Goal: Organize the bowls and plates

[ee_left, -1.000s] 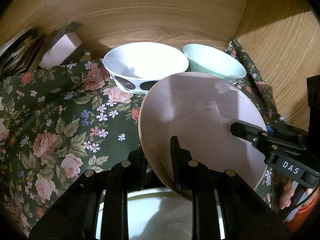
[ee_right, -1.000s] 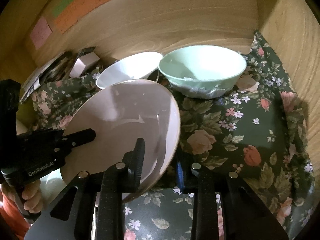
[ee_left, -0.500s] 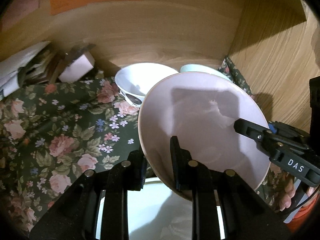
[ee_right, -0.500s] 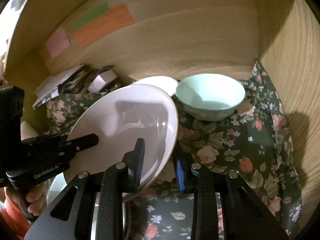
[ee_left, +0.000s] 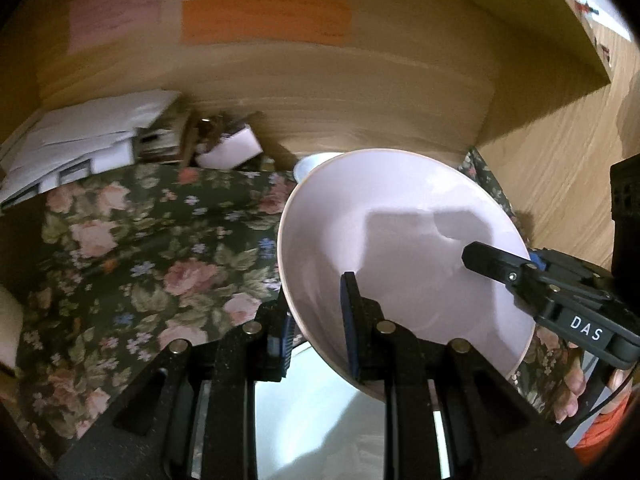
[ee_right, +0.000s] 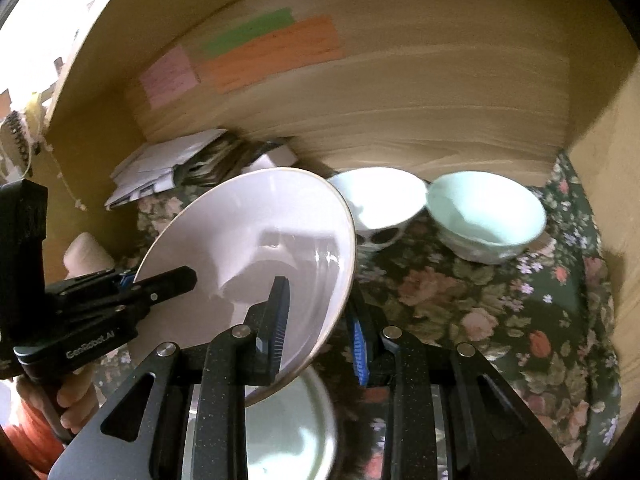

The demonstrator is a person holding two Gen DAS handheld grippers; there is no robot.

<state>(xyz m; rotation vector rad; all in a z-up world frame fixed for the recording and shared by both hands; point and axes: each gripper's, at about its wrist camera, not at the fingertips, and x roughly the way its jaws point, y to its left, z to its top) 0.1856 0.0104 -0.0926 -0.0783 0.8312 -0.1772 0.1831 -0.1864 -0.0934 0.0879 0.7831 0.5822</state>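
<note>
A pale pink plate (ee_left: 404, 248) is held in the air by both grippers. My left gripper (ee_left: 316, 320) is shut on its left rim, one finger inside, one under. My right gripper (ee_right: 320, 320) is shut on its right rim (ee_right: 256, 248). A pale green plate (ee_right: 288, 432) lies just below it on the floral cloth; it also shows in the left wrist view (ee_left: 320, 412). A white bowl with dark spots (ee_right: 380, 200) and a mint bowl (ee_right: 486, 214) stand at the back, side by side. The pink plate hides most of the white bowl (ee_left: 310, 164) in the left wrist view.
The floral cloth (ee_left: 140, 248) covers a wooden nook with a back wall (ee_right: 400, 100) and a right side wall (ee_right: 608, 140). Papers and a small box (ee_left: 232, 146) are piled at the back left. Coloured notes (ee_left: 264, 16) hang on the back wall.
Both grippers have lifted the pink plate up and drawn it back from the bowls. The bowls look smaller and farther now, and more of the back wall shows.
</note>
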